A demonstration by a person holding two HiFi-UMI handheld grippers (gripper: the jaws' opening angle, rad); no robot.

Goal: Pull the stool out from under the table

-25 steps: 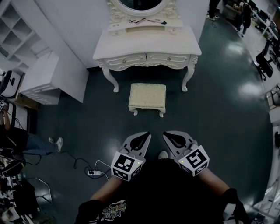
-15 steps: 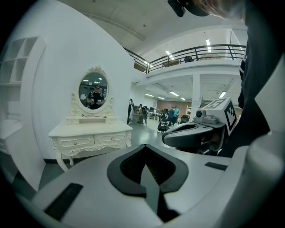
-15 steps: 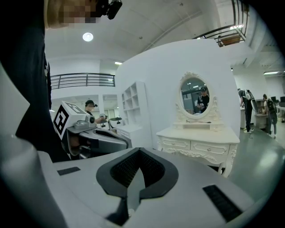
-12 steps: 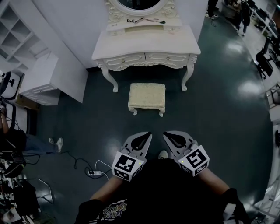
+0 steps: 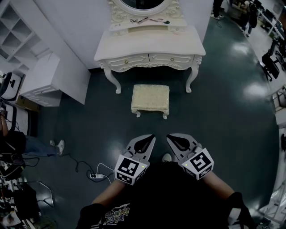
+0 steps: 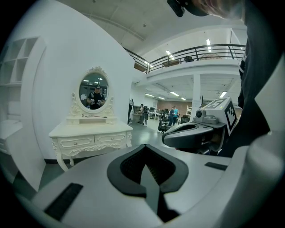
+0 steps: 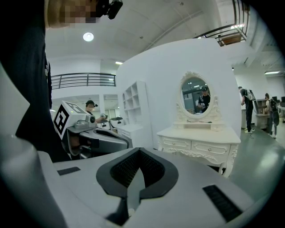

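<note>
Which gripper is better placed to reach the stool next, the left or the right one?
Left, narrowly. The left gripper and right gripper are both shut, empty and short of the stool, but the left lines up with its middle, the right with its right edge.

Cut off or too small
The oval mirror [image 5: 142, 3] is cut by the head view's far edge; small items [image 5: 149, 20] on the dressing table's [image 5: 152, 44] far shelf [image 5: 147, 29] are too small to tell.

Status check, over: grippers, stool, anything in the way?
Left gripper and right gripper both shut, empty, short of the stool. Stool stands before the table, untouched. Nothing lies between; power strip off to the left.
</note>
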